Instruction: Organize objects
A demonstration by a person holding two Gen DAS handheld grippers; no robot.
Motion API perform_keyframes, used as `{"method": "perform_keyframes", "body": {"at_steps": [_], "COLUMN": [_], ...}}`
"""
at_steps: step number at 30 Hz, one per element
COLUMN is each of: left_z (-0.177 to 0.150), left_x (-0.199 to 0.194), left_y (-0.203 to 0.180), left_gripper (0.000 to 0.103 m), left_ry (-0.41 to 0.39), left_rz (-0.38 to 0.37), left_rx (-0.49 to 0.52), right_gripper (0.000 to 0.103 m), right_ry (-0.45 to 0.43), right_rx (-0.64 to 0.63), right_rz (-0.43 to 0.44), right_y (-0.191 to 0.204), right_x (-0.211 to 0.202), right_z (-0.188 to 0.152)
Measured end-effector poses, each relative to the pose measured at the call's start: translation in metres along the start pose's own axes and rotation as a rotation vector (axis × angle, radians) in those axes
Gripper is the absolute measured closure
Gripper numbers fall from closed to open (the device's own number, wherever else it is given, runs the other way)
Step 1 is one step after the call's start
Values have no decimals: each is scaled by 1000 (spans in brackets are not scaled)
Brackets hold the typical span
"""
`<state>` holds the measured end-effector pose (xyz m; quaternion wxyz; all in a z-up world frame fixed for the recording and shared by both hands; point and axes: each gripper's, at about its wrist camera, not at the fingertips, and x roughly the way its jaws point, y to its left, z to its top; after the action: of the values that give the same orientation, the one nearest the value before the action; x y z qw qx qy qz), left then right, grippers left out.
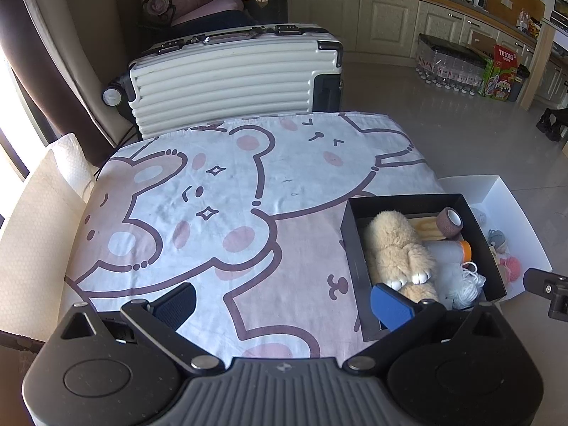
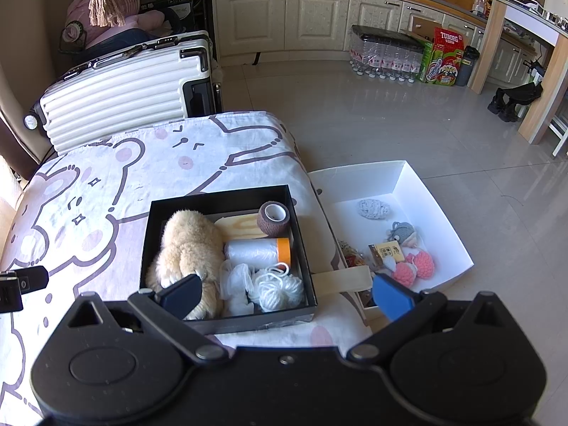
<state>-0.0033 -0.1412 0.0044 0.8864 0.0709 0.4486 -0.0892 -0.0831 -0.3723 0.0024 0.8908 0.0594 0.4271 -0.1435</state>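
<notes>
- Left tool [image 1: 284,301] spread wide, empty, over the cloth-covered worktop [image 1: 213,213].
- Right tool [image 2: 287,296] also released, holding nothing, above the black box [image 2: 227,197].
- Box holds plush [image 2: 188,245], tape roll [image 2: 273,218], yarn [image 2: 277,287].
- White tray [image 2: 408,184] just beside it, with pink knits [image 2: 419,266].

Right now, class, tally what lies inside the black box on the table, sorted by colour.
Beige or tan: 2, the plush toy and the wooden board
Brown: 1, the tape roll
White: 3, the bag roll with orange end, the mesh bundle and the yarn
Total: 6, in the black box
</notes>
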Motion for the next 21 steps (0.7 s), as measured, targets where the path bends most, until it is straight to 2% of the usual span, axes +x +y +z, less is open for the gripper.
{"method": "perform_keyframes", "body": {"at_steps": [21], "left_z": [-1], "left_x": [1], "left_y": [-2], "left_gripper": [0], "left_ry": [1], "left_rz": [-1], "left_rx": [0], "right_gripper": [0], "right_ry": [1], "right_rx": [1], "right_rz": [0], "right_y": [0], "right_x": [0], "right_z": [1]}}
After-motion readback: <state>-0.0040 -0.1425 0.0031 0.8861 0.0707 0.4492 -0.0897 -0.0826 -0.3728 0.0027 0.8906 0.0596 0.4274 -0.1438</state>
